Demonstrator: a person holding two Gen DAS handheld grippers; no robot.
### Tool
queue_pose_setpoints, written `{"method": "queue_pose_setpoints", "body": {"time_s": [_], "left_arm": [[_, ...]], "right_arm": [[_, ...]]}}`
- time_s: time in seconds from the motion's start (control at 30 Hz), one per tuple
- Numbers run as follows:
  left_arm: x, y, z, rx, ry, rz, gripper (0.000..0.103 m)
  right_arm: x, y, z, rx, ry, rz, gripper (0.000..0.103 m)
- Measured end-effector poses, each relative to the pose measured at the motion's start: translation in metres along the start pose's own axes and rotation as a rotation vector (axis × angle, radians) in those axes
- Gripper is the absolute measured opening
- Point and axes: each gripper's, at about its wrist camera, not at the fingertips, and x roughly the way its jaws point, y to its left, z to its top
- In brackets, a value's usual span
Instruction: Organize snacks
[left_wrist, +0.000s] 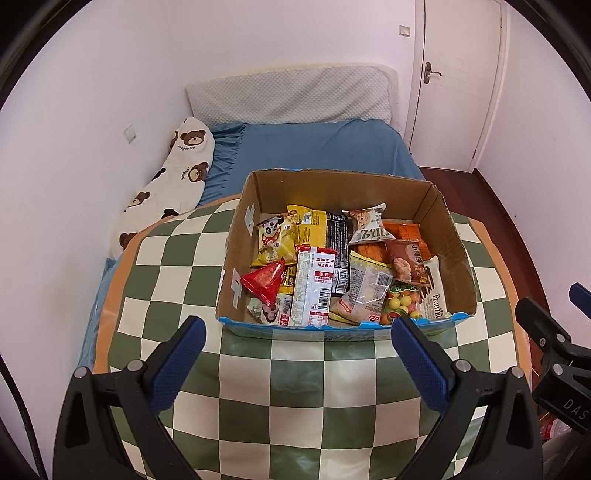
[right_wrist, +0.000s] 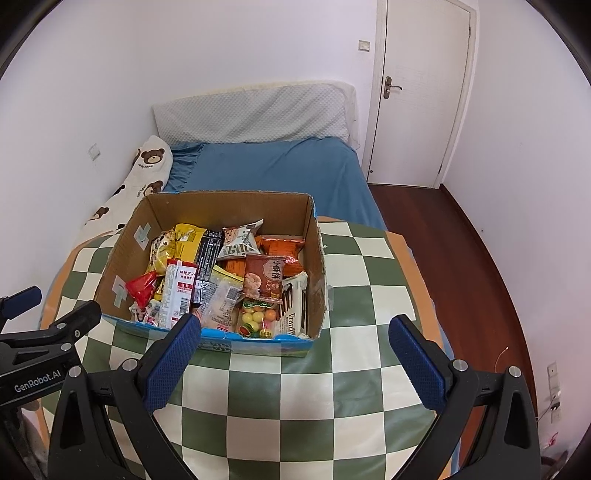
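Observation:
An open cardboard box (left_wrist: 448, 236) (right_wrist: 314, 273) stands on a green-and-cream checked cloth (left_wrist: 295, 387) (right_wrist: 351, 369). It holds several snack packets: a red cone-shaped pack (left_wrist: 264, 282) (right_wrist: 142, 286), a white-and-red pack (left_wrist: 314, 284) (right_wrist: 179, 295), a brown biscuit pack (left_wrist: 406, 260) (right_wrist: 264, 278), a candy bag (left_wrist: 400, 302) (right_wrist: 256, 317). My left gripper (left_wrist: 299, 325) is open and empty, just in front of the box's near edge. My right gripper (right_wrist: 295, 328) is open and empty, at the box's near right corner. Each gripper shows at the edge of the other's view.
Behind the box lies a bed with a blue sheet (left_wrist: 317, 147) (right_wrist: 273, 170), a grey-white pillow (left_wrist: 291, 94) and a bear-print bolster (left_wrist: 166, 184) along the left wall. A white door (right_wrist: 421, 92) and dark wooden floor (right_wrist: 461, 240) are on the right.

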Motion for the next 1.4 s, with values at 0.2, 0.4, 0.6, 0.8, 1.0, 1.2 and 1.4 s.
{"method": "queue_pose_setpoints", "body": {"time_s": [0.2,0.4,0.6,0.8,1.0,1.2,1.4], "left_arm": [[0.0,0.001,-0.002,-0.006,0.003,0.0,0.103],[-0.001,0.002,-0.003,-0.003,0.0,-0.005,0.103],[-0.003,0.0,-0.003,-0.002,-0.001,-0.005,0.103],[-0.005,-0.001,-0.003,0.005,-0.005,-0.003,0.103],[-0.008,-0.001,-0.002,0.002,-0.009,-0.006,0.103],[-0.009,-0.001,-0.002,0.003,-0.013,-0.005,0.103],[-0.014,-0.003,0.0,0.005,-0.016,-0.008,0.103]], "right_arm": [[0.0,-0.002,0.0,0.006,0.004,0.002,0.103],[-0.001,-0.003,0.0,0.005,0.004,0.004,0.103],[-0.003,-0.004,0.0,0.011,0.007,0.008,0.103],[-0.003,-0.004,-0.001,0.01,0.009,0.009,0.103],[-0.006,-0.004,-0.001,0.01,0.011,0.01,0.103],[-0.007,-0.004,-0.001,0.007,0.01,0.01,0.103],[-0.009,-0.004,-0.001,0.01,0.009,0.01,0.103]]}}
